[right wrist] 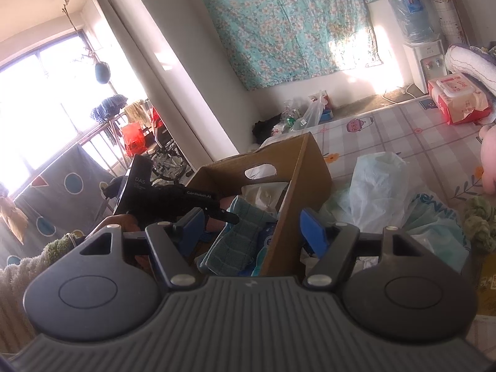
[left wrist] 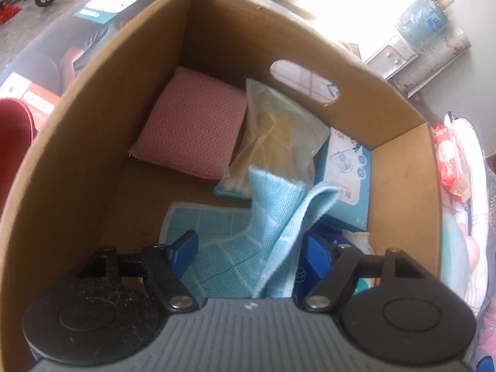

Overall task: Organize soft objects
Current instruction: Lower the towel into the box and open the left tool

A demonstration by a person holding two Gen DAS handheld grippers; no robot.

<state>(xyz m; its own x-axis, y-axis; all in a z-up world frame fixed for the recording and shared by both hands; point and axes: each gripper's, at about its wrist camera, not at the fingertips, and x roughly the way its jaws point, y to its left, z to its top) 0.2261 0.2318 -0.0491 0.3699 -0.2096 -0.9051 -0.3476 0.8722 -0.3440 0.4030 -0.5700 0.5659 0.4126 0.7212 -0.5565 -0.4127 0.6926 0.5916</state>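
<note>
White lettering reading "GenRobot.AI" runs along the black left gripper (right wrist: 173, 198) reaching over the cardboard box (right wrist: 307, 186); above it, on the same device's upright body, "DAS" is printed.

At twelve o'clock in the right wrist view we see a floral sheet (right wrist: 291, 24) hung flat on the wall. At two o'clock a water dispenser (right wrist: 424, 62) stands on the floor, a blue bottle (right wrist: 410, 15) upright on top of it. At nine o'clock we see a bright window (right wrist: 40, 99), with a wheelchair (right wrist: 167, 155) near a railing below it. In the left wrist view we find a red stool (left wrist: 14, 136) at nine o'clock, partly cut off by the frame edge.
</note>
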